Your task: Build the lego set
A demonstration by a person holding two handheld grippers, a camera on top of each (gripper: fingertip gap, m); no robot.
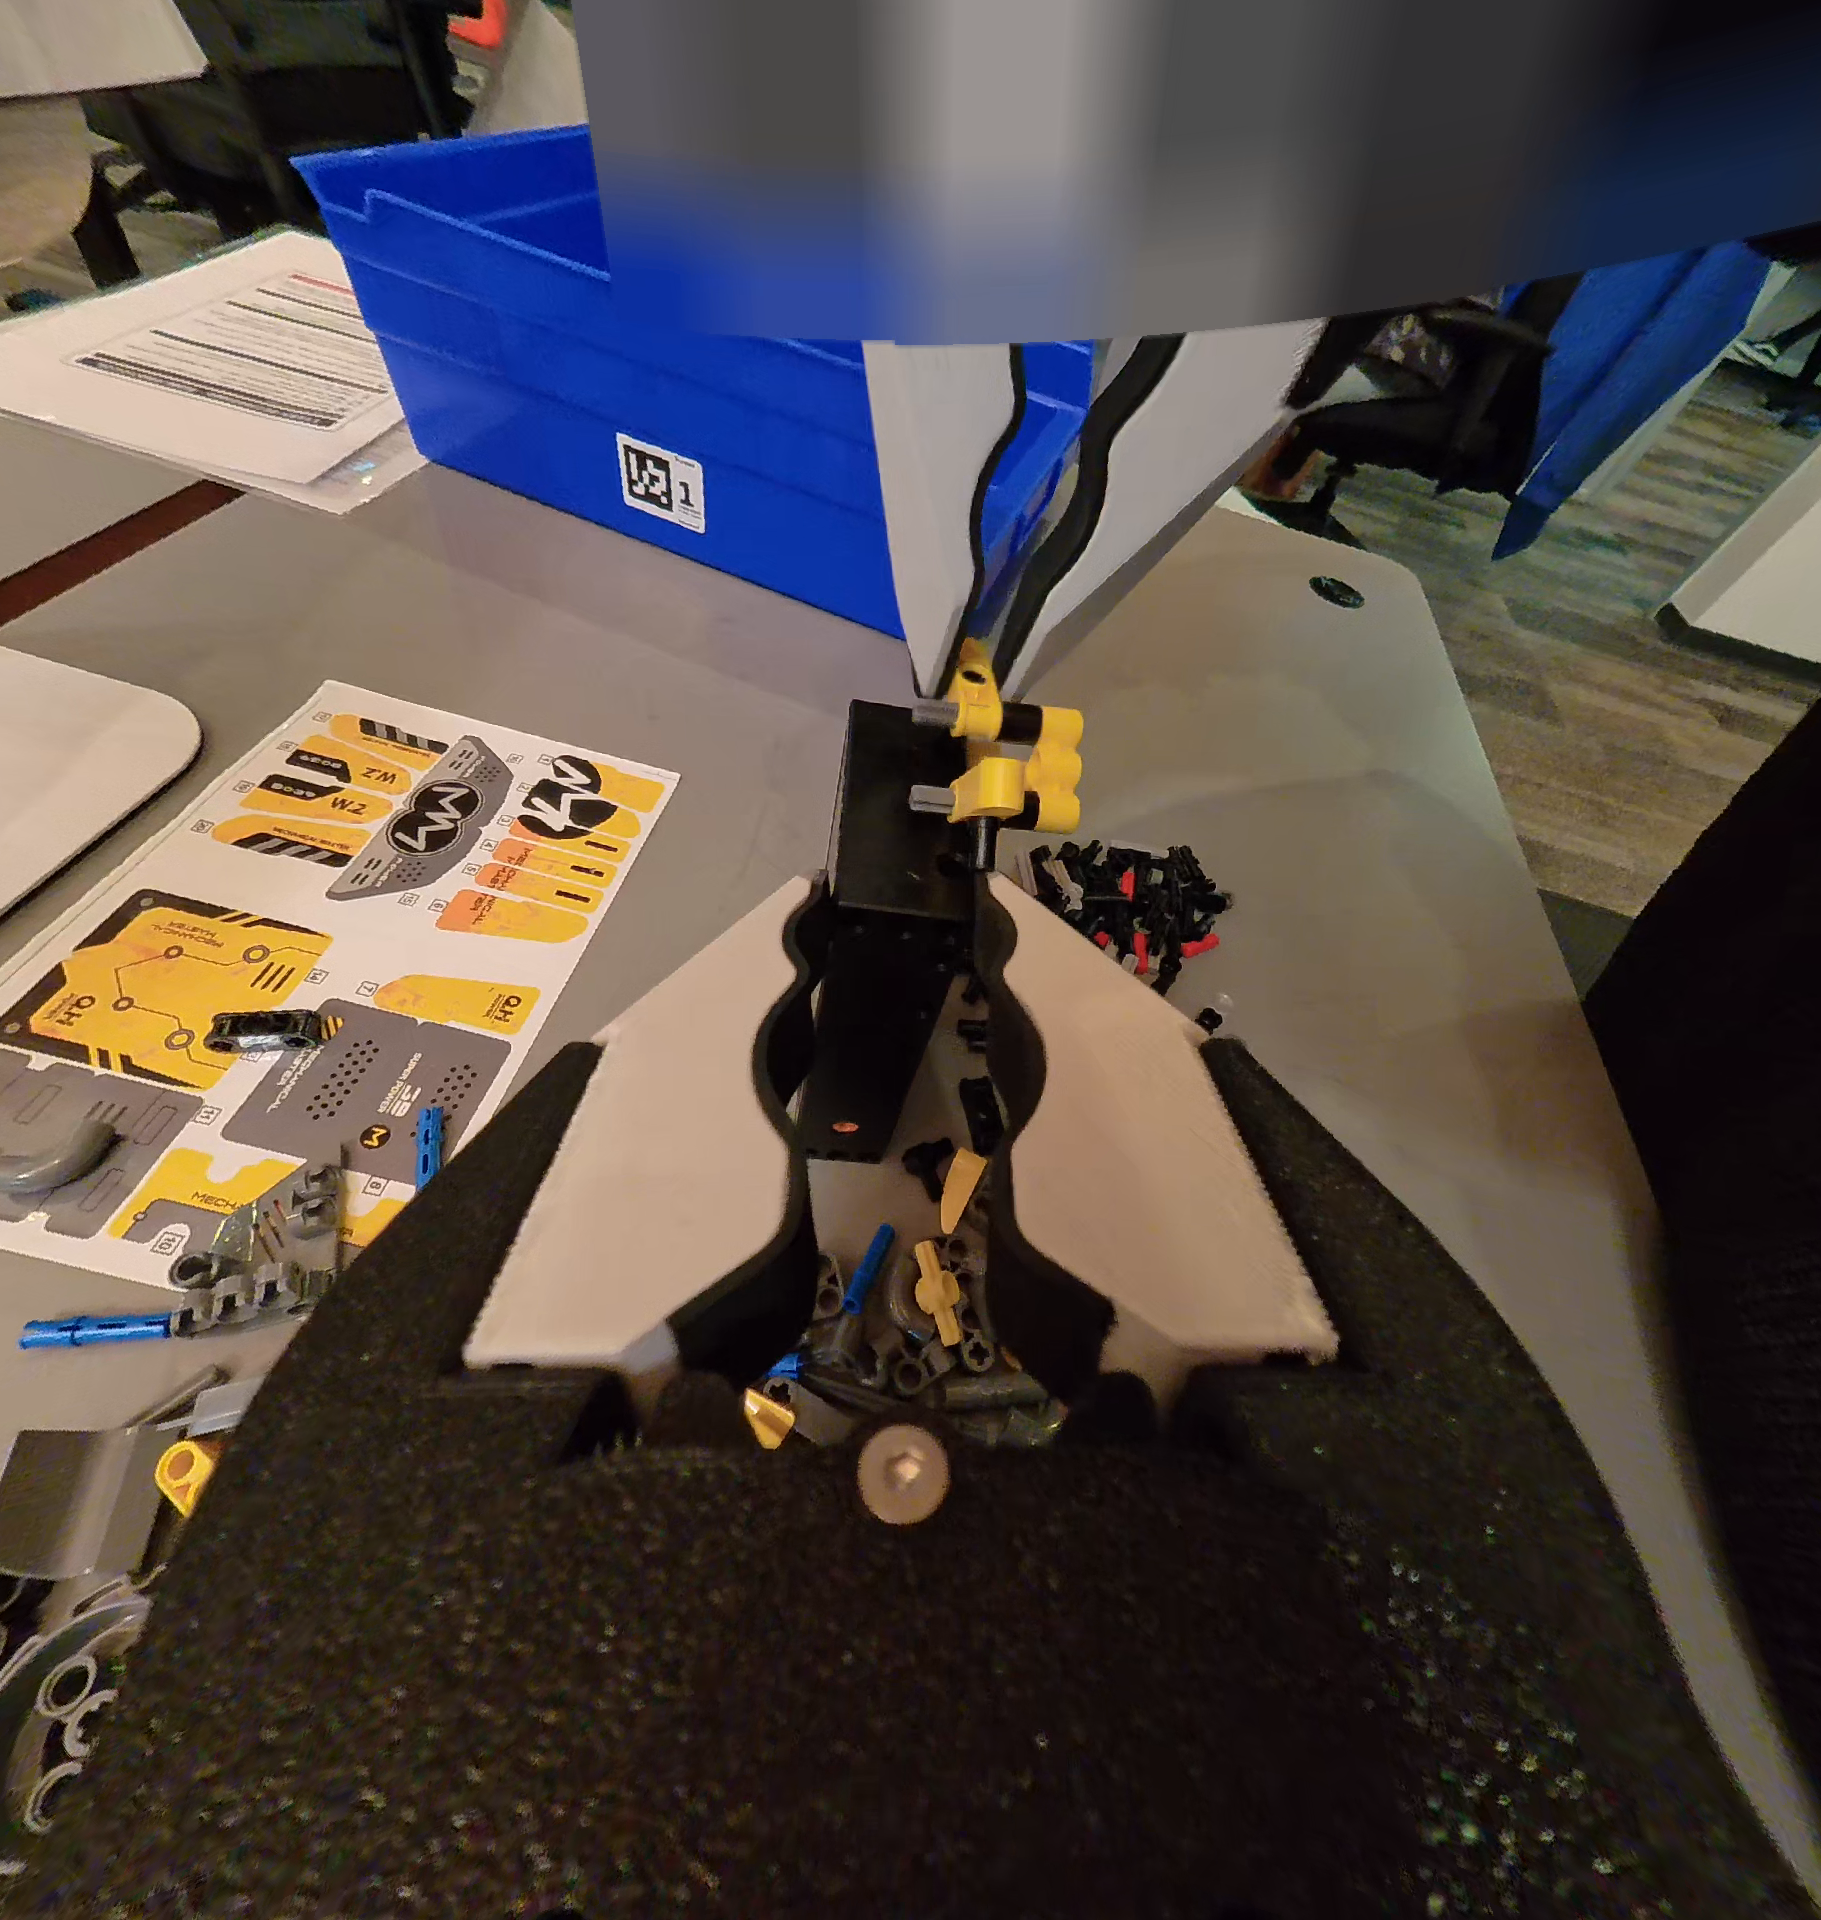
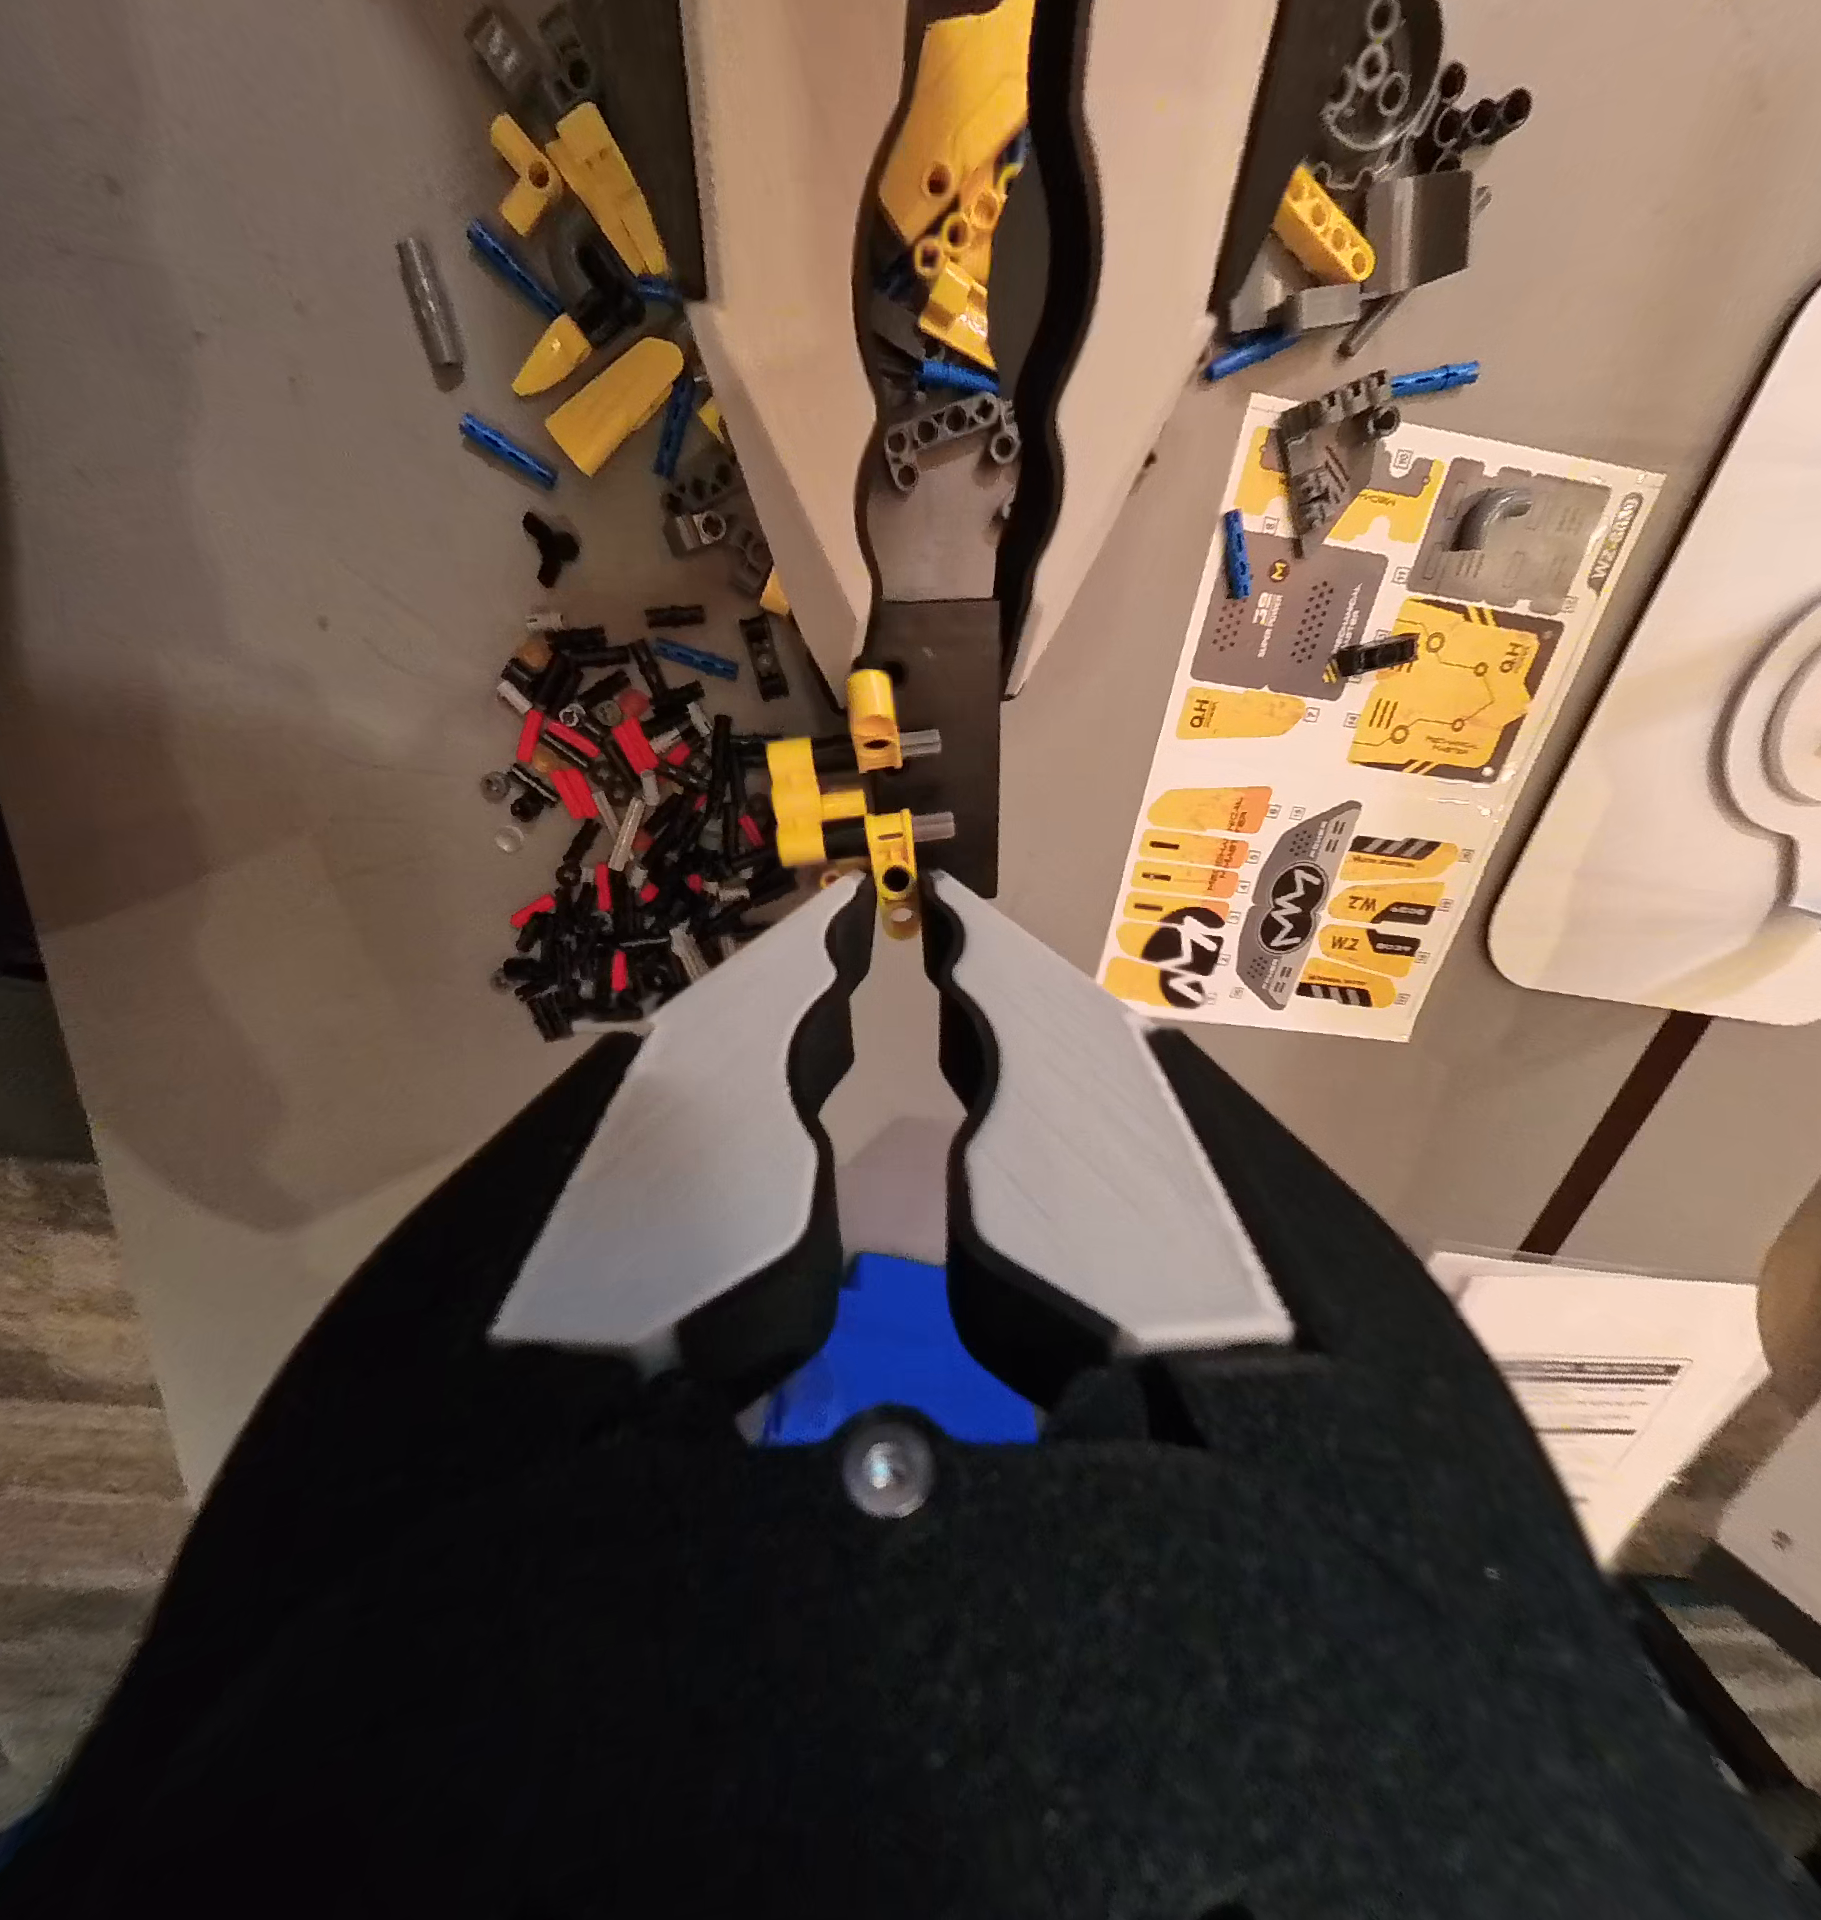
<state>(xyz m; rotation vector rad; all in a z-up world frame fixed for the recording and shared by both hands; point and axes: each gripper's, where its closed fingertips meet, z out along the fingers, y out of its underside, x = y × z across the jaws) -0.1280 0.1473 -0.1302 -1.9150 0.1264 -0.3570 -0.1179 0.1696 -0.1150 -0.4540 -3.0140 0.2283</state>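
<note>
Grey table (image 1: 573, 623): left claw (image 1: 895, 894) clamps black block (image 1: 885, 935), right claw (image 2: 895, 894) pinching its yellow connector (image 2: 893, 868)

Blue bin (image 1: 594, 343) top under blur patch; grey wheel parts (image 1: 23, 1704) cut off by edge

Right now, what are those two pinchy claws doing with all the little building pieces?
The left gripper is clamped on a long black block, holding it above the grey table. Yellow connectors are pinned to the block's side. The right gripper pinches the tip of one yellow connector. Nearby lie a pile of small black and red pins, a sticker sheet and a blue bin.
</note>
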